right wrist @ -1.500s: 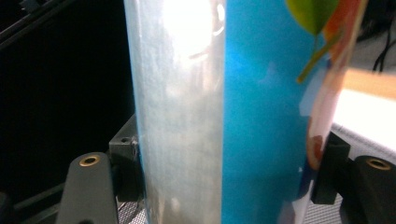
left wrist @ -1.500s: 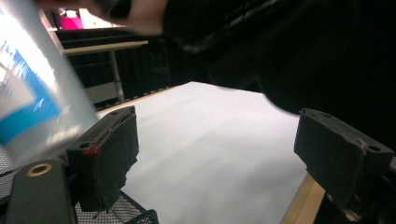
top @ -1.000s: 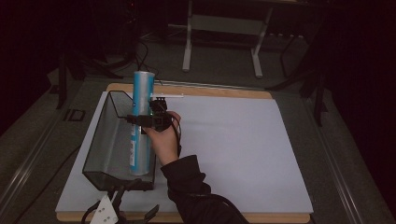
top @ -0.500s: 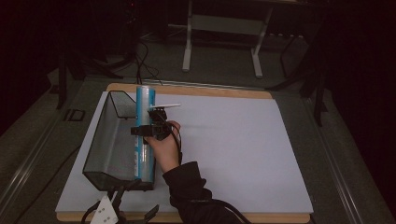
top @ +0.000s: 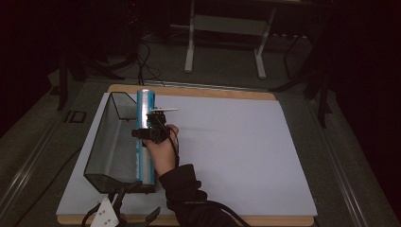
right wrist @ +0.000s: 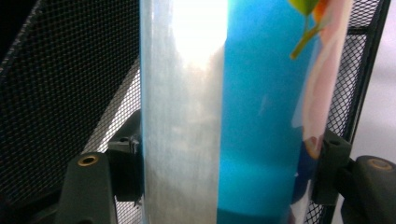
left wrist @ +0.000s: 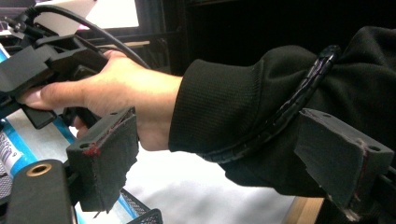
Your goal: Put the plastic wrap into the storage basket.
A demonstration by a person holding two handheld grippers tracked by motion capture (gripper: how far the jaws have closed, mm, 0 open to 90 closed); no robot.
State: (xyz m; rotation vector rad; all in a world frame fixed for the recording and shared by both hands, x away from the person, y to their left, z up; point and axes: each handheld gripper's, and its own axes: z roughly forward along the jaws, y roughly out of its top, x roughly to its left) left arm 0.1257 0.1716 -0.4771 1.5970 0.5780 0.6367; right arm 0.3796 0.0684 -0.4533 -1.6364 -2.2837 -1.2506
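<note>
A: Far left?
B: Black mesh basket (top: 109, 146) lying on the white worktop (top: 236, 151), at its left edge. Nothing left of it on the worktop.
A: The can?
B: Blue and silver can (top: 145, 137), long, lying along the basket's right wall, top end toward the far side. In the right gripper view the can (right wrist: 233, 112) has mesh behind it.
A: Right hand-held gripper?
B: Right hand-held gripper (top: 150, 132) clenched across the can's middle, pads pressing both its sides, jaws just starting to ease. Hand (top: 161, 151) just right of the can, dark sleeve (top: 187, 189) running to the bottom edge.
A: Left one?
B: Left hand-held gripper (top: 111, 215) low at the worktop's near edge, below the basket. Its own view shows jaws spread wide, nothing gripped, the right hand and sleeve beyond them.
</note>
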